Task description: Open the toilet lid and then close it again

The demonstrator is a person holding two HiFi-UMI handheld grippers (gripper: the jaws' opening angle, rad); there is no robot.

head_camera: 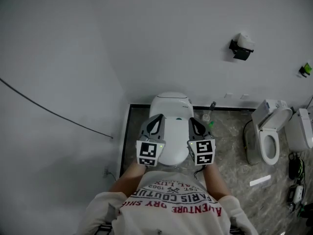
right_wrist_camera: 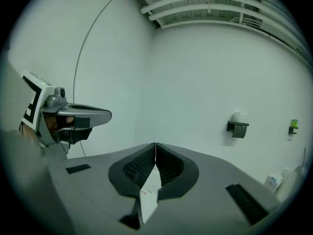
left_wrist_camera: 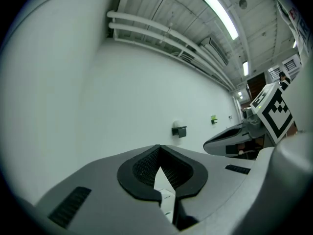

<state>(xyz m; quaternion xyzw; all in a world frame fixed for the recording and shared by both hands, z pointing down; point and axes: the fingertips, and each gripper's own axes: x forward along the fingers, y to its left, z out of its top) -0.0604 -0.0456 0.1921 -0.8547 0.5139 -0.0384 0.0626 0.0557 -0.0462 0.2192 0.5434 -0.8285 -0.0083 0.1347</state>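
Note:
A white toilet [head_camera: 168,112] stands against the wall below me, its lid [head_camera: 172,141] lying down flat. Both grippers hover side by side above the lid, pointing at the wall. My left gripper [head_camera: 157,117] is shut with nothing between its fingertips, which meet in the left gripper view [left_wrist_camera: 159,146]. My right gripper [head_camera: 191,120] is likewise shut and holds nothing; its tips meet in the right gripper view [right_wrist_camera: 155,144]. A sliver of the white toilet [left_wrist_camera: 164,192] shows through the gap behind the shut jaws. Each gripper view catches the other gripper at its edge.
A second toilet [head_camera: 268,137] with its lid raised stands to the right on the marbled floor [head_camera: 230,146]. A paper holder [head_camera: 240,47] hangs on the wall. A small bottle [head_camera: 212,106] sits beside the near toilet. A thin cable [head_camera: 54,114] runs along the left wall.

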